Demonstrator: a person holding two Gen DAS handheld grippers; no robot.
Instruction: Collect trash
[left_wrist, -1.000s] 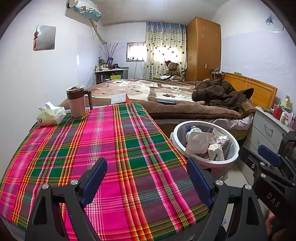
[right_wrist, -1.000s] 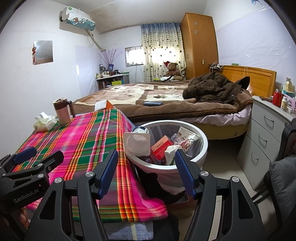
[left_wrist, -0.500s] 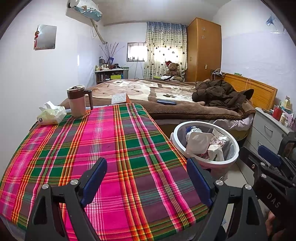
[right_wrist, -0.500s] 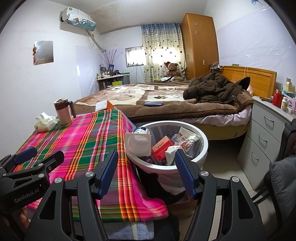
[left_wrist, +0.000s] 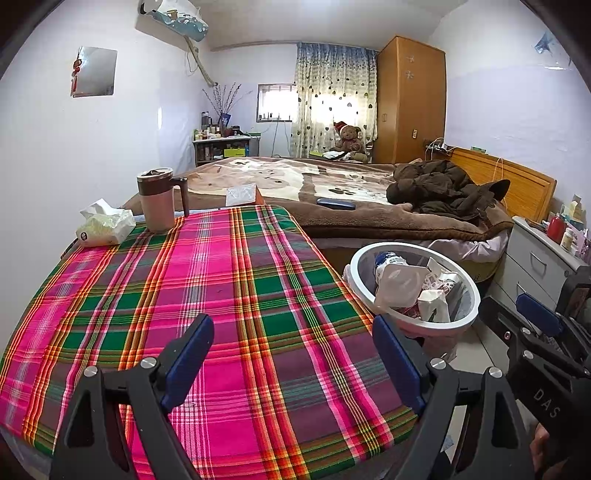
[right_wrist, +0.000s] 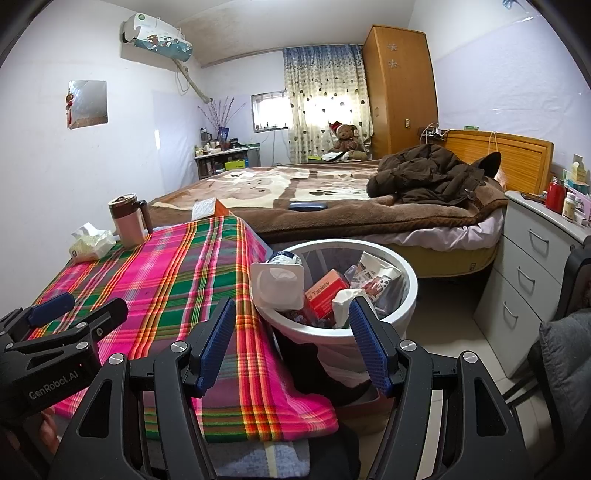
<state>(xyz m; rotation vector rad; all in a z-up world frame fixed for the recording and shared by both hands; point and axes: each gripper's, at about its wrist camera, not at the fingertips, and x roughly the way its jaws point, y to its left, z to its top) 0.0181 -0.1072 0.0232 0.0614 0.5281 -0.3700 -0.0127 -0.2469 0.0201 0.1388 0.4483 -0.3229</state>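
The left gripper hangs over the near edge of the plaid tablecloth, jaws wide apart and empty. The right gripper hangs just off the table's right edge, above the white wastebasket, jaws also parted, holding nothing. The trash is already heaped to the basket's rim. A white plastic lid leans on the rim nearest the table; a nudge there would likely tip it out. The tissue pack and mug at the far left corner could be mistaken for rubbish.

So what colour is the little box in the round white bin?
Red, best in right wrist view.
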